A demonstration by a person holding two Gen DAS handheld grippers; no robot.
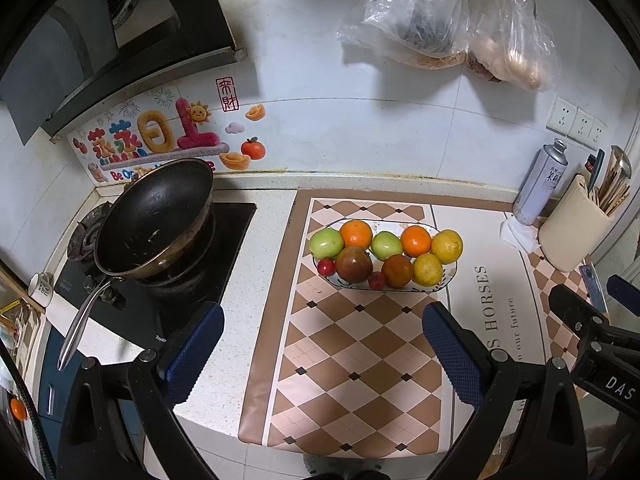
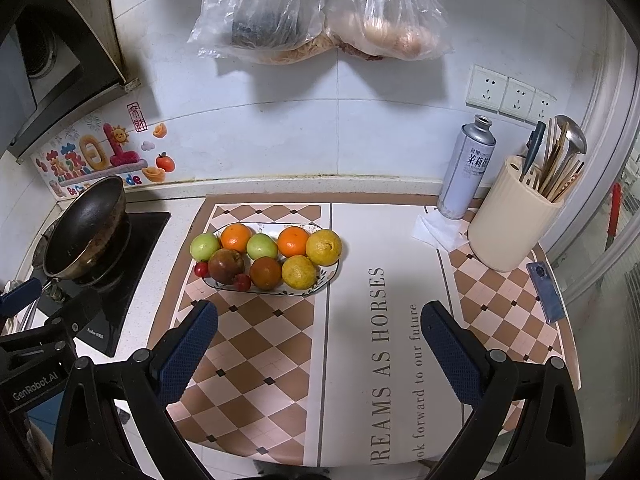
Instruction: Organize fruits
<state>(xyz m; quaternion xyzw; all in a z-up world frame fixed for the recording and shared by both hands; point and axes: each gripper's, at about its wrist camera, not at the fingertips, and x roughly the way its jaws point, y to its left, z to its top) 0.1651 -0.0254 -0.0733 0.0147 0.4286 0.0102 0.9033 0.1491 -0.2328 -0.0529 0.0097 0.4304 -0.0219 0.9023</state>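
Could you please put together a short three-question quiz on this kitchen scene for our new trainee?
1. True or false: all the fruit lies on the oval plate.
2. How many green fruits, like this green fruit, are on it?
3. Multiple choice: the wok sits A) on the checkered mat, B) on the gas stove, C) in a sink.

Key:
1. True.
2. Two.
3. B.

Both the left gripper and the right gripper are open and empty.
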